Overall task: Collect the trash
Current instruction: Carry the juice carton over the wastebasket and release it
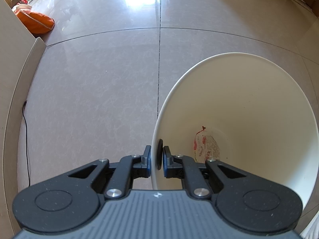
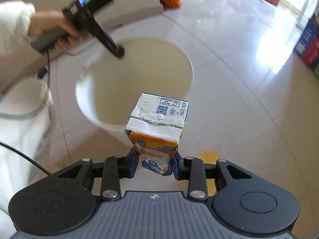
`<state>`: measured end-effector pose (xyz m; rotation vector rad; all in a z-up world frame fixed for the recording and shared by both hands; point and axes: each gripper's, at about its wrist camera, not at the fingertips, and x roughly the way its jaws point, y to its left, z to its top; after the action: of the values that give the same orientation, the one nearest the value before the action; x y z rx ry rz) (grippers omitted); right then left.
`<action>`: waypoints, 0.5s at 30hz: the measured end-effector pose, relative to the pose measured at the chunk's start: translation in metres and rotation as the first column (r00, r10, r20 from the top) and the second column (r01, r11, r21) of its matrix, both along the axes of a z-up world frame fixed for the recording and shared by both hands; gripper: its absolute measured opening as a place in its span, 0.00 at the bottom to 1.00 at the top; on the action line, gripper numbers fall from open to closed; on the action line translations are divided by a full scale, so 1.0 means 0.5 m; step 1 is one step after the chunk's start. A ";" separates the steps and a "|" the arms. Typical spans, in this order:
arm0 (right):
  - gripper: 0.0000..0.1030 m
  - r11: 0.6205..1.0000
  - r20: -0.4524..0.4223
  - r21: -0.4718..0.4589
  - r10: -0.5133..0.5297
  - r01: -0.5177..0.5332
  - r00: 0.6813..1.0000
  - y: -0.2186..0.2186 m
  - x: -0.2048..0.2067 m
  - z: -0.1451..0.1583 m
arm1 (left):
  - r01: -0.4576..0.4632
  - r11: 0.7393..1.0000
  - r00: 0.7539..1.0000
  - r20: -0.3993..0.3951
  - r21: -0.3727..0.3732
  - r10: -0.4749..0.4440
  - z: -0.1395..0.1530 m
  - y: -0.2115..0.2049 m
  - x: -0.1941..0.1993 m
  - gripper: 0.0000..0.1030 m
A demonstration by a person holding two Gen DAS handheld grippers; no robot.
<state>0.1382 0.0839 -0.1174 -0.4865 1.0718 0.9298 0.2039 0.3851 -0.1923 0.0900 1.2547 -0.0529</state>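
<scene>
Right, my left gripper is pinched tight on the thin rim of the bin, one black finger outside the wall and one inside, blue pads squeezing the plastic. The bin is a smooth, round, cream-white tub with a glossy inner wall that tapers to the bottom. Down there lies a crumpled wrapper, white with red print, flat against the base.

My right gripper holds a carton by its lower end, fingers closed narrow on its two sides. It is a small rectangular drink box of coated card: orange and white on the faces, blue at the bottom, a folded and creased top flap with a printed code and digits. It hangs above the floor, just in front of the bin's near rim, not over the opening.

The floor is polished pale tile with thin dark grout lines and bright glare. A yellow scrap lies on it, just right of the carton. From the right wrist view I see a hand, blurred, in a fuzzy white sleeve.
</scene>
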 end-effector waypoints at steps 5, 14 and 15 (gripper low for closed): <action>0.38 0.996 0.033 0.074 0.041 -0.043 0.999 0.077 0.020 0.044 | -0.003 1.000 1.000 -0.001 -0.001 0.003 0.000 0.001 0.001 0.09; 0.84 0.990 0.041 0.125 0.055 -0.060 0.998 0.163 0.023 0.030 | -0.002 1.000 1.000 0.003 -0.004 0.002 0.000 0.005 -0.002 0.09; 0.89 0.989 0.043 0.135 0.045 -0.051 0.998 0.158 0.023 0.031 | -0.002 1.000 1.000 0.006 -0.006 0.003 0.000 0.006 -0.003 0.09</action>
<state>0.1499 0.1629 -0.1017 -0.4176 0.9567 1.0246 0.2023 0.3882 -0.1923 0.0831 1.2485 -0.0543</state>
